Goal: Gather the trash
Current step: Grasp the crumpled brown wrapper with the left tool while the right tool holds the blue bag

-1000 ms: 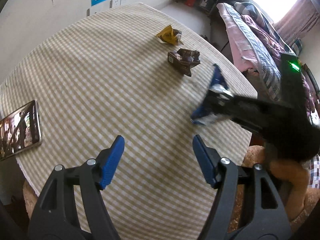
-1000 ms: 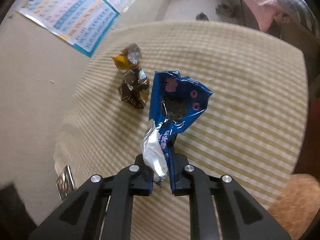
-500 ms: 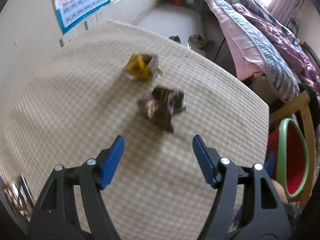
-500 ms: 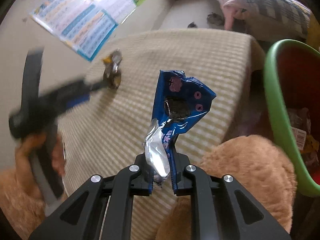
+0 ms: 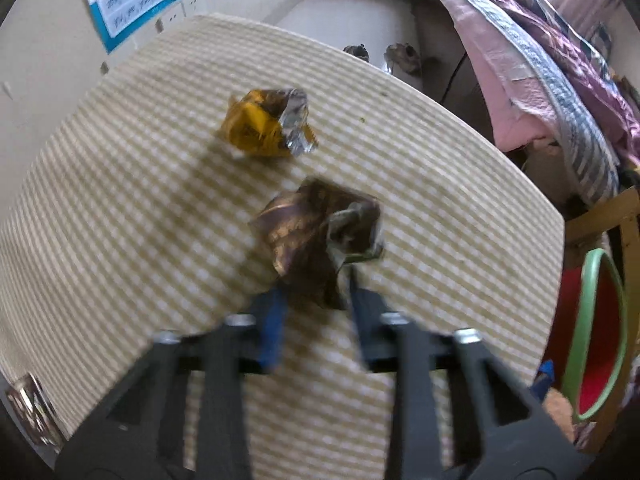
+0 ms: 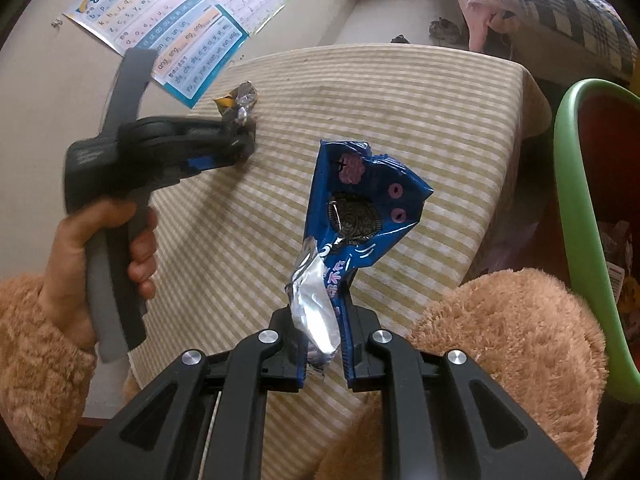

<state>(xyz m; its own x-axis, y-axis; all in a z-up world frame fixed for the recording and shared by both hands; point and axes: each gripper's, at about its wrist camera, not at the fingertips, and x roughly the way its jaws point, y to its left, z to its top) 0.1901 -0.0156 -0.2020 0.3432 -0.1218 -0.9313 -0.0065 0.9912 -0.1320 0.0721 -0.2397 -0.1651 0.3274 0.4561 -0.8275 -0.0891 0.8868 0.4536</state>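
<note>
The left gripper (image 5: 314,300) has just been closing, and its blue-padded fingers (image 5: 272,320) now pinch the near corner of the crumpled dark brown foil wrapper (image 5: 316,232); the frame is blurred there, but the wrapper's lower tip sits squarely between the two pads. That wrapper lies near the middle of the surface (image 5: 120,240), which is covered in a beige-and-white checked cloth. Taking it by the corner makes sense: the crumpled body is bulky, while the tip is thin enough to clamp.

Beyond it, towards the far edge of the surface, lies the crumpled yellow-and-silver foil wrapper (image 5: 266,122), apart from the brown one and untouched. It looks to be the last piece left to pick up.

The right gripper (image 6: 324,344) is clamped tight on the silver torn end of the blue cookie packet (image 6: 360,208), which stands up out of the fingers, clear of the surface. It hangs over the near right corner of the surface, just beside the red bin with a green rim (image 6: 576,216), probably so the packet can be dropped in with a short move. The bin stands off the right edge, and some wrappers already lie inside it.

In the right wrist view, a hand (image 6: 100,248) in a fuzzy tan sleeve grips the left tool's handle, its tip down at the brown wrapper.
</note>
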